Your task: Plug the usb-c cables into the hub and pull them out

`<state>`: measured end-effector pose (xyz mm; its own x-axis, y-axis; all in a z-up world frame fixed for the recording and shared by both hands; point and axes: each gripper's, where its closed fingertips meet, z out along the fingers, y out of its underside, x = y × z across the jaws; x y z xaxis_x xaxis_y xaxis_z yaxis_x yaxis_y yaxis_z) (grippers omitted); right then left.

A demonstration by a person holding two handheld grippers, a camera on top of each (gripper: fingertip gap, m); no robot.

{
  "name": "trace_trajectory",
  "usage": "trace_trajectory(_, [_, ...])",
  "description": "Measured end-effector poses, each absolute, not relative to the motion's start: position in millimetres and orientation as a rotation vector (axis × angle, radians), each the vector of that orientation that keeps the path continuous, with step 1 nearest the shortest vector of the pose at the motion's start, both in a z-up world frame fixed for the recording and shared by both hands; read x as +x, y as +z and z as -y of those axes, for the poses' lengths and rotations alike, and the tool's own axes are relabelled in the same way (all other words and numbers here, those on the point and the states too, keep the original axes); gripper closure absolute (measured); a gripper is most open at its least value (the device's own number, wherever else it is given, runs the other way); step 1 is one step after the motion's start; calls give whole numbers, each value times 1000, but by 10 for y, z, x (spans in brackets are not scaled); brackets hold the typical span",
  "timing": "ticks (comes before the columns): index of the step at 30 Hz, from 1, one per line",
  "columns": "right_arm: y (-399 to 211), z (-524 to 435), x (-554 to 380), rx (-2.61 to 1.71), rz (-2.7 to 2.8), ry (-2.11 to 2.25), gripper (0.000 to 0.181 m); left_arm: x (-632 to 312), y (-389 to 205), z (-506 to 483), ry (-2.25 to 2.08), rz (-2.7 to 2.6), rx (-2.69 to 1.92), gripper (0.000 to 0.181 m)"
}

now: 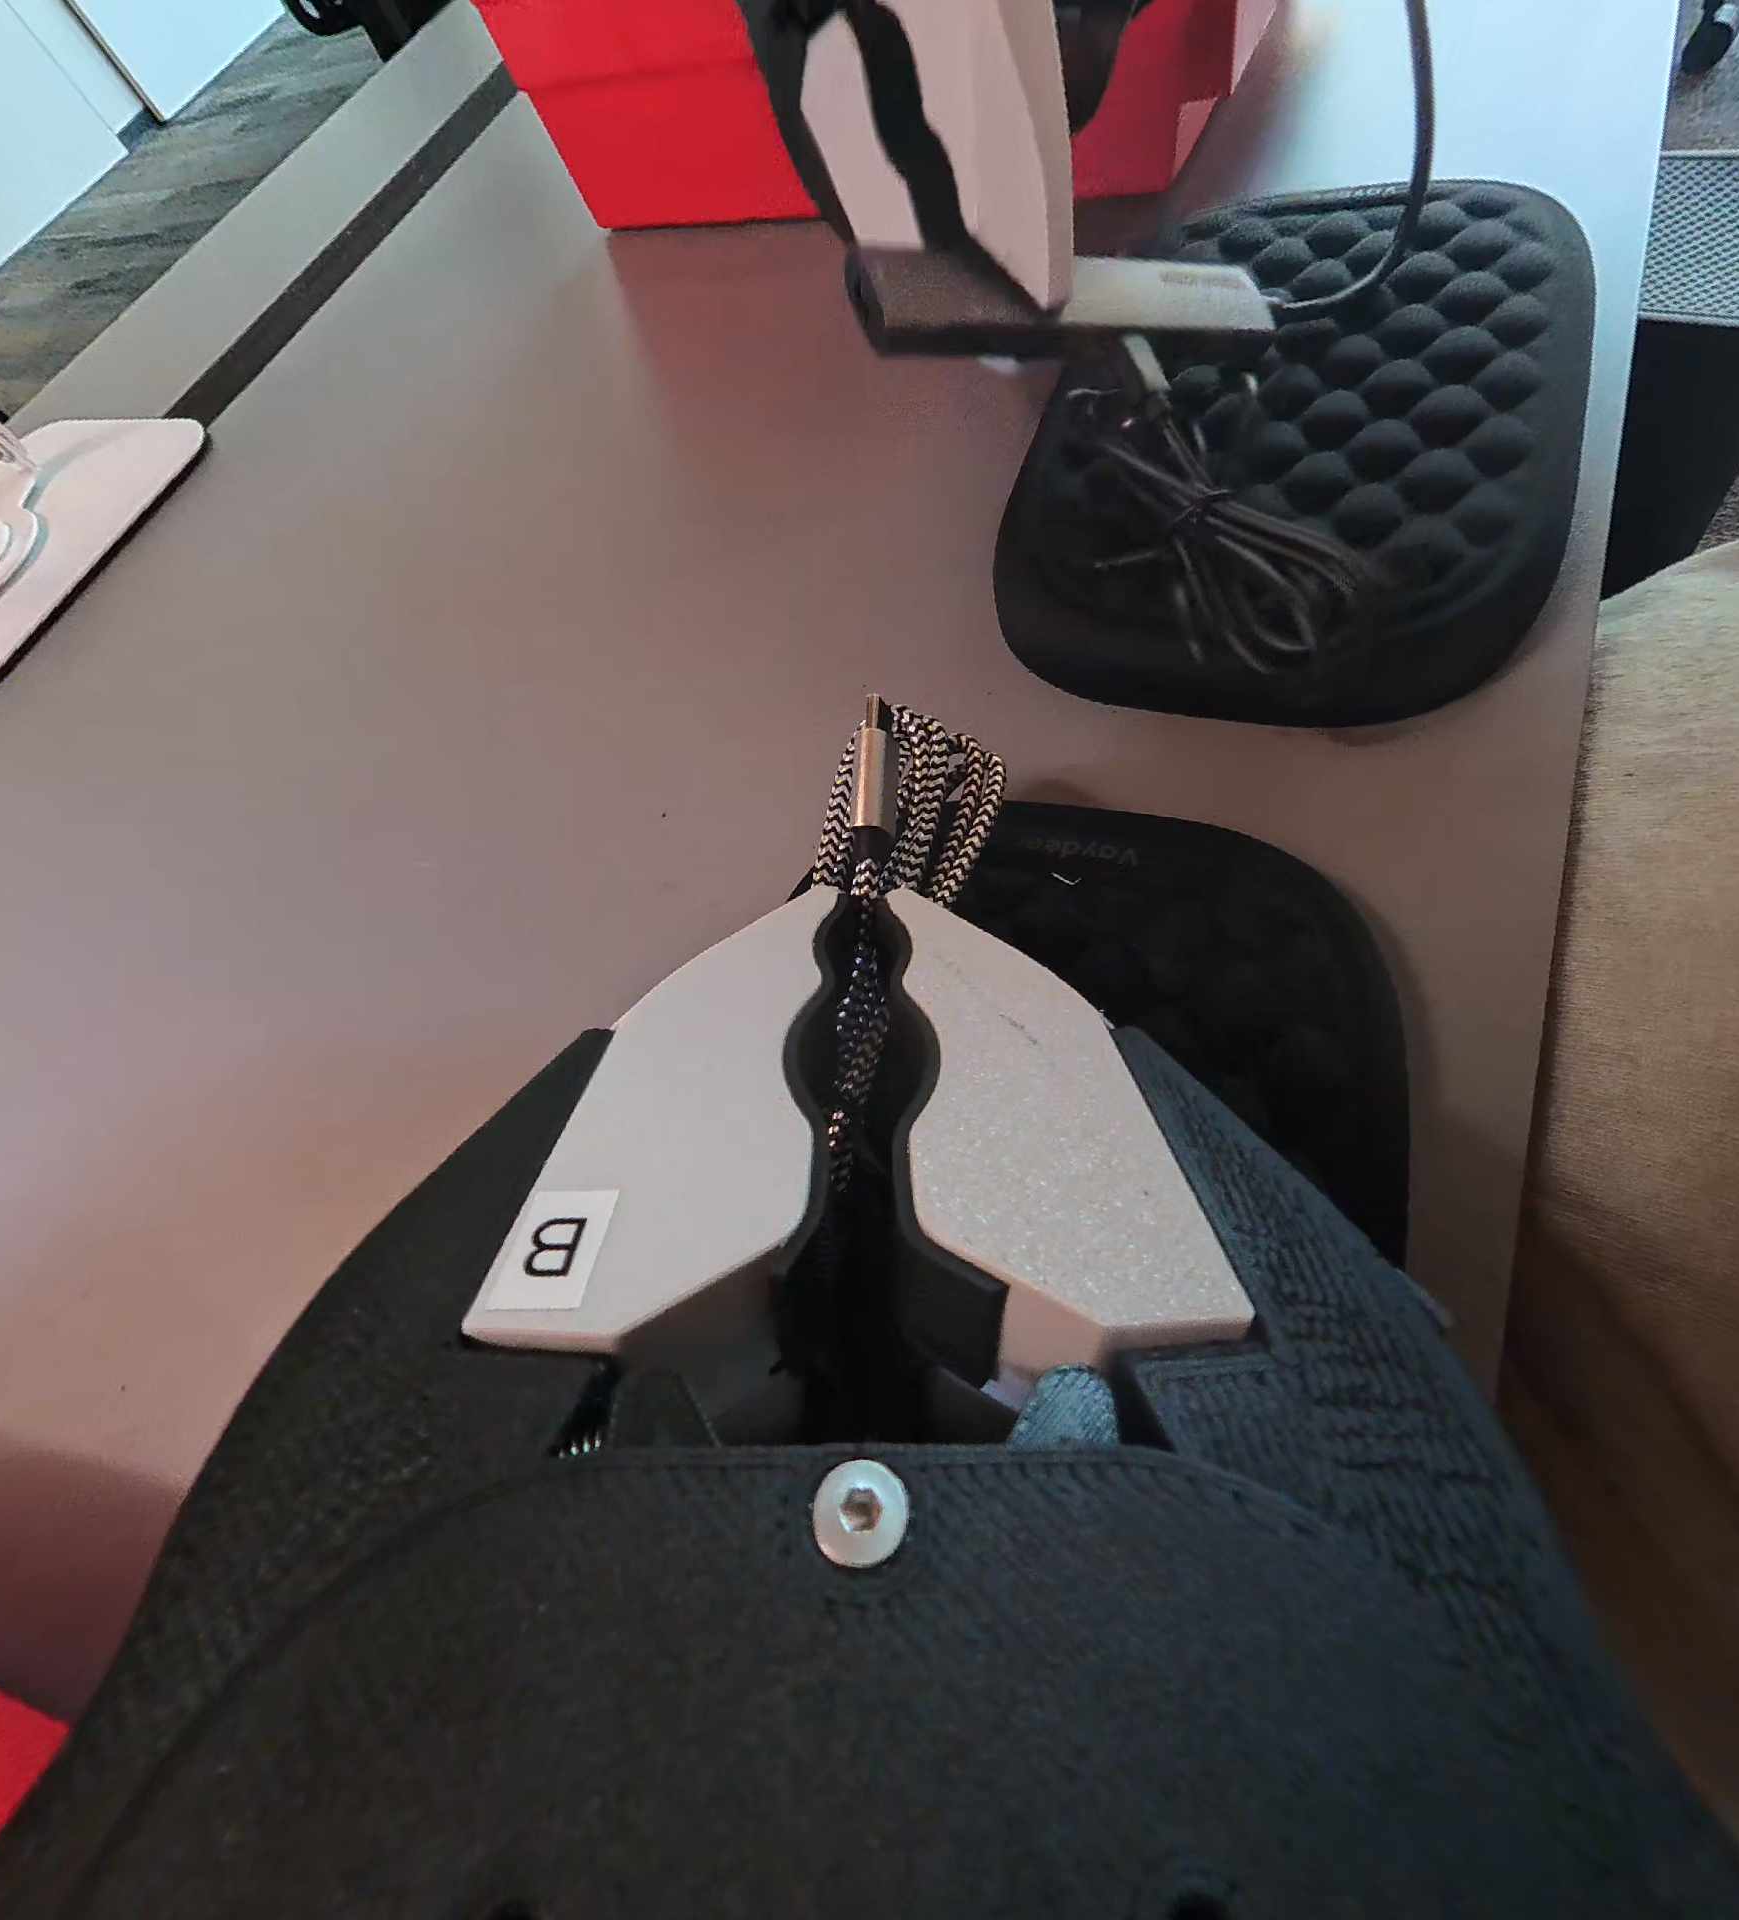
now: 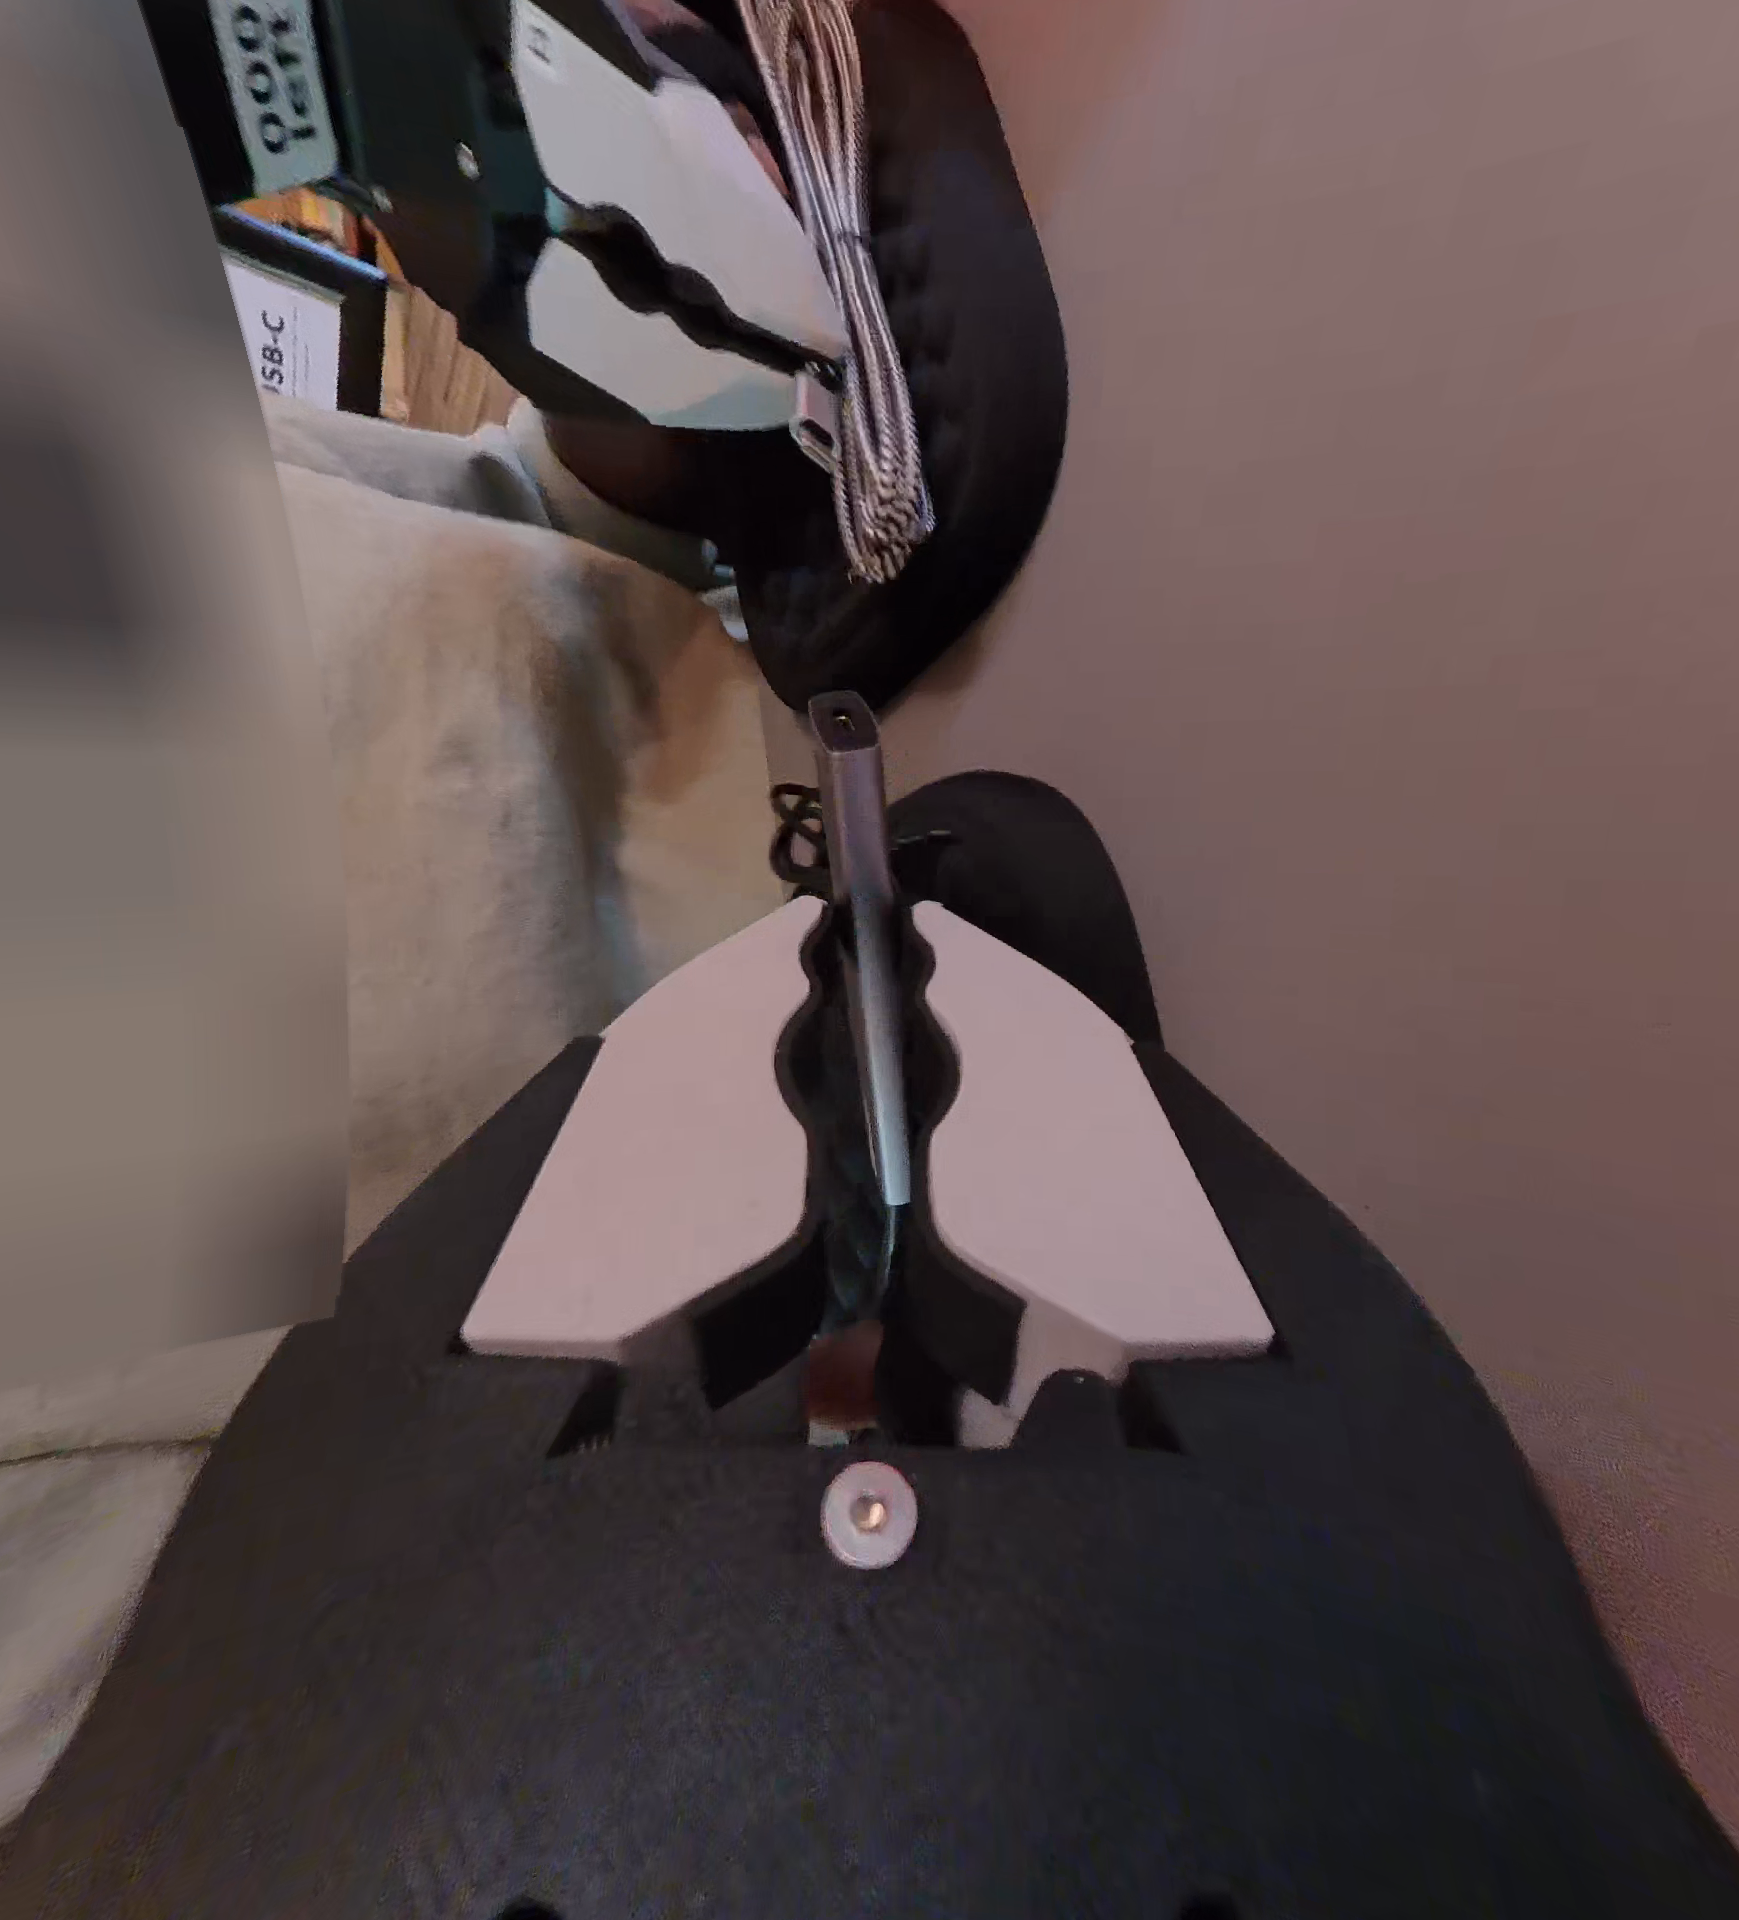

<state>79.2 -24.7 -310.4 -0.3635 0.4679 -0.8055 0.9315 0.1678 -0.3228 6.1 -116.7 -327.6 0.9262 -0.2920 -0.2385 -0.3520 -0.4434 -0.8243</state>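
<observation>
left gripper (image 1: 860, 904): clamped on braided usb-c cable (image 1: 932, 800), plug (image 1: 863, 774) sticking out past tips
right gripper (image 2: 865, 914): clamped on hub (image 2: 849, 821), end port facing left gripper
gap: plug and hub well apart
next: square plug to port, push straight
pose: grippers face each other above desk (image 1: 429, 623)

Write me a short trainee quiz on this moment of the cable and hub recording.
1. True or false: the braided cable is already plugged into the hub.
2. What does the right gripper hold?
3. Where does the black cable bundle lie: A) on the bare table, B) on a black cushioned pad, C) in the red box?

Key:
1. False; its plug points toward the hub, apart from it.
2. The hub.
3. B.
</observation>
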Motion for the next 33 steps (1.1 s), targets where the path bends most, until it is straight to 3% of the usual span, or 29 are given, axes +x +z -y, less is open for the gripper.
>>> trace_trajectory(6, [-2679, 346, 713, 1298, -2259, -1507, 173, 122, -3242, 1197, -46, -475, -2049, 179])
trace_trajectory(10, [-2406, 435, 696, 972, -2938, -1762, 173, 209, -3198, 1241, -199, -506, -2041, 180])
trace_trajectory(15, [-2408, 591, 687, 218, -3918, -1386, 173, 241, -2944, 1216, -187, -515, -1952, 180])
trace_trajectory(17, [-2402, 728, 717, 169, -3881, -1533, 173, 173, -2834, 1173, 19, -554, -1898, 180])
trace_trajectory(20, [-2330, 760, 733, 466, -3483, -2020, 173, 198, -2769, 1142, 322, -692, -1828, 180])
trace_trajectory(23, [-2335, 696, 745, 681, -3066, -2266, 173, 377, -2796, 1150, 275, -765, -1851, 180])
trace_trajectory(33, [-2545, 847, 632, 890, -2637, -2034, 173, 516, -3016, 1114, -294, -600, -2075, 180])
